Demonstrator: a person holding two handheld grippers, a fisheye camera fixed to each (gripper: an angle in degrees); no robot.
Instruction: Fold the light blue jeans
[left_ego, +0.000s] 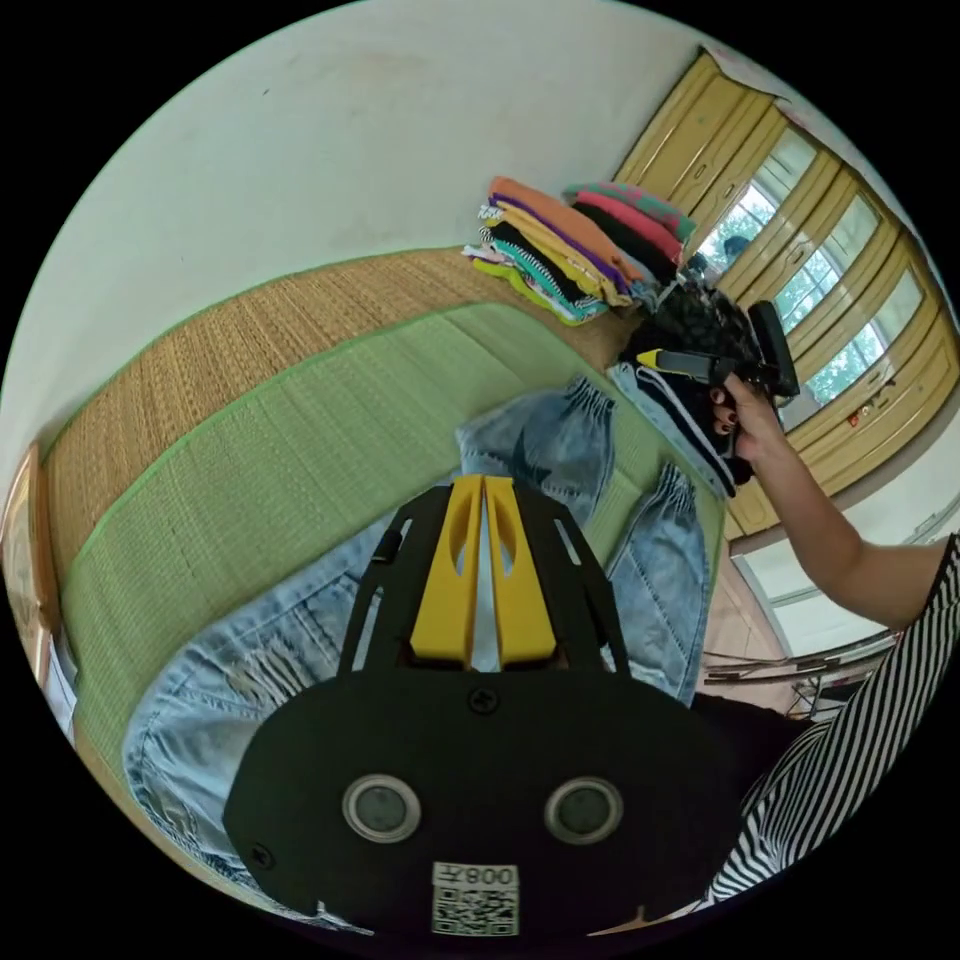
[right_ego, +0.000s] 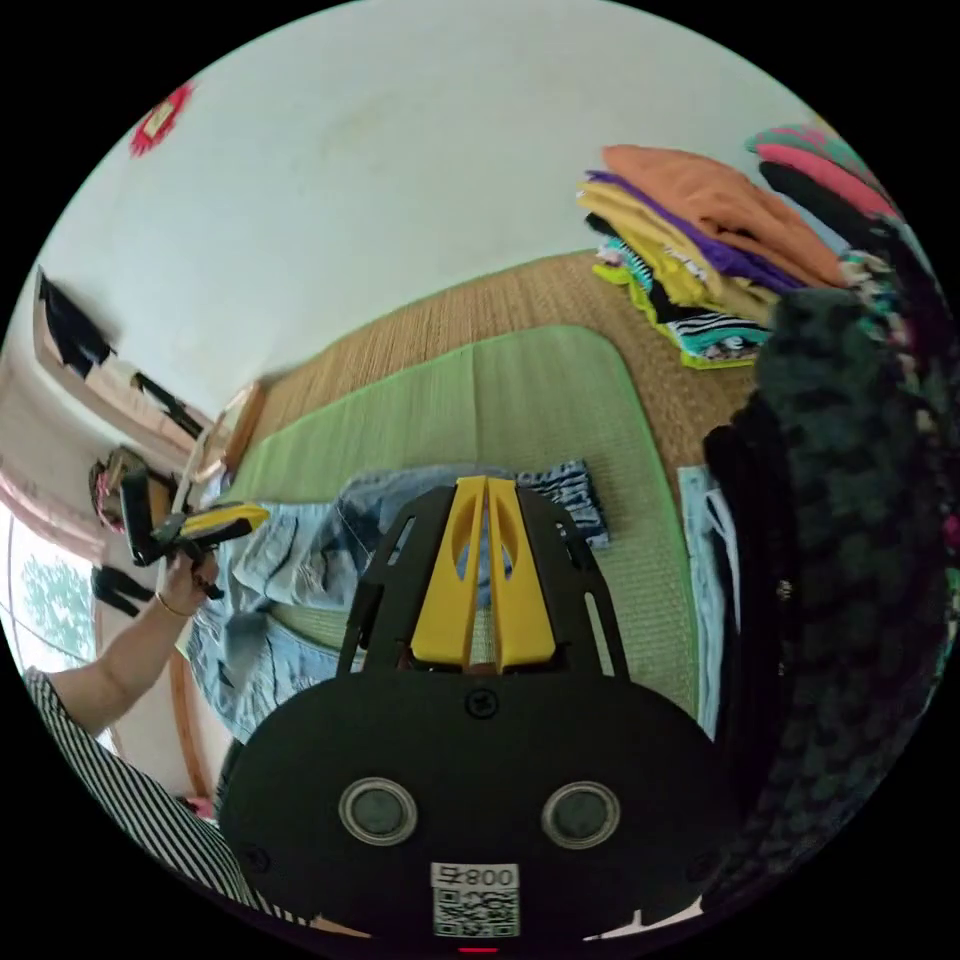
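closed left hand-held gripper (left_ego: 484, 490) over light blue jeans (left_ego: 640, 560), empty

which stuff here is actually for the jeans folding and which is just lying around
For the job:
- light blue jeans, spread on the green mat
- left gripper, jaws together, empty
- right gripper, jaws together, empty

Just lying about:
- stack of folded clothes on the woven mat
- dark clothes pile
- hanging clothes on the wall
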